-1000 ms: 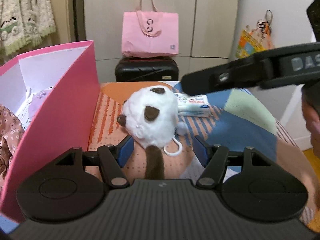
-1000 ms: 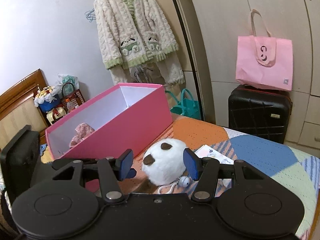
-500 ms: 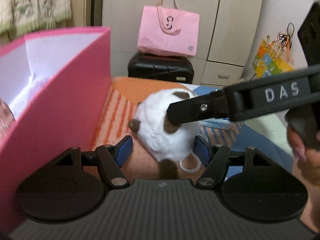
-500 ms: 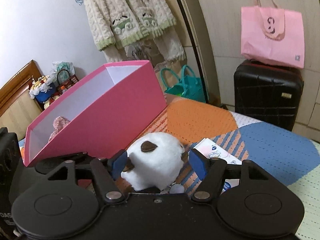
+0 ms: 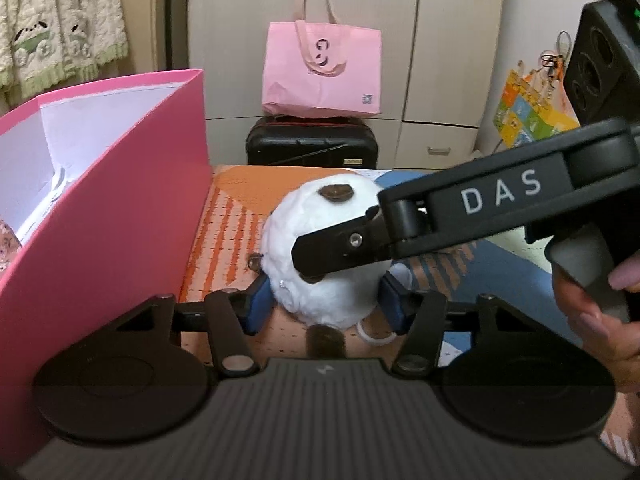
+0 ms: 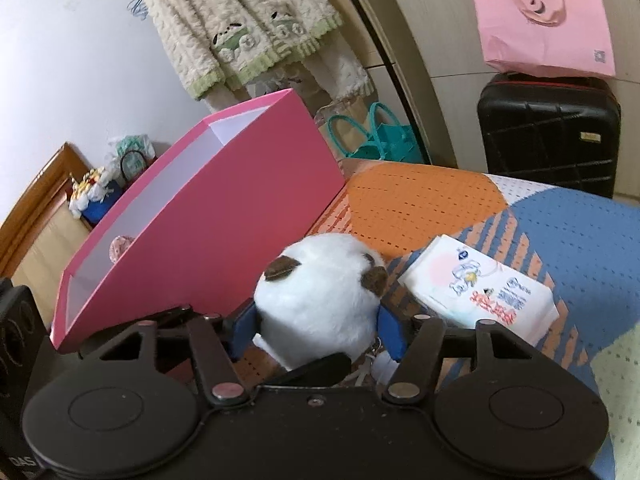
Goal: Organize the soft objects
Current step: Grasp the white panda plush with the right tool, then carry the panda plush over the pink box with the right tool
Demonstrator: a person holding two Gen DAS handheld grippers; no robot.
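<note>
Between both sets of tongs, on the patchwork bedspread [image 6: 424, 200], sits the white plush toy [image 5: 328, 248], with brown ears and a brown tail poking toward the left camera. Left tongs [image 5: 324, 306]: jaws closing, blue pads flanking the low sides of the plush, right at the fur; can't tell if they press yet. Right tongs [image 6: 318, 330]: jaws closing too, pads against both flanks of the round body, fur bulging slightly over them, so I read that as contact already. In the left view the right tongs come in from the right across the plush's front, one black finger [image 5: 340, 246] lying over it. Step in hand, as I judge it: grab the plush to move it into the pink box [image 6: 224, 216], which stands open just left of the toy with a small pinkish soft item already inside. To do it well: squeeze low and centred on the body, not the ears or tail; keep the white plastic ring [image 5: 376, 334] and its cord clear of the pads; let one pair carry so the two don't pull against each other; lift above the box wall before crossing. A tissue pack [image 6: 480, 284] lies just right of the plush, touching or nearly so; a sideways drag could push it along.
</note>
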